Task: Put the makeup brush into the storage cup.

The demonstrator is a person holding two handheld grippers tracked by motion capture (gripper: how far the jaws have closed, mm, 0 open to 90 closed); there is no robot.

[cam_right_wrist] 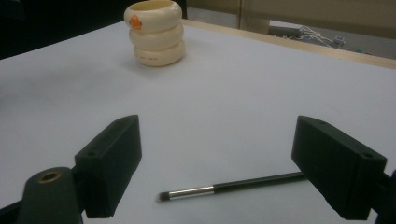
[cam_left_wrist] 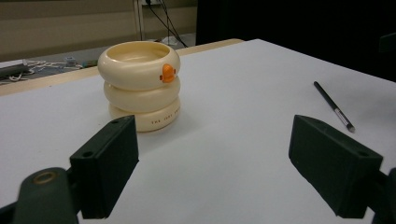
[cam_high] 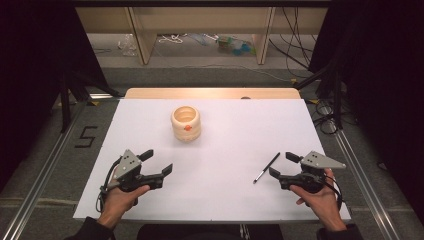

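Note:
A cream holder (cam_high: pixel 186 123) shaped like stacked rings, with a small orange beak on its front, stands upright at the middle back of the white table; its top is open (cam_left_wrist: pixel 140 84) (cam_right_wrist: pixel 156 32). A thin black brush (cam_high: pixel 266 167) with a silver ferrule lies flat at the right front (cam_left_wrist: pixel 333 105) (cam_right_wrist: pixel 233 186). My left gripper (cam_high: pixel 159 162) rests open at the left front, aimed toward the holder, nothing between its jaws. Just right of the brush, my right gripper (cam_high: pixel 281 164) is open too, and the brush lies on the table between and ahead of its jaws.
The white table sheet (cam_high: pixel 225 145) ends in a wooden strip (cam_high: pixel 210 93) at the back. Beyond it stand a wooden shelf frame (cam_high: pixel 200 30) and floor clutter with cables. Metal rails (cam_high: pixel 45 170) run along both sides of the table.

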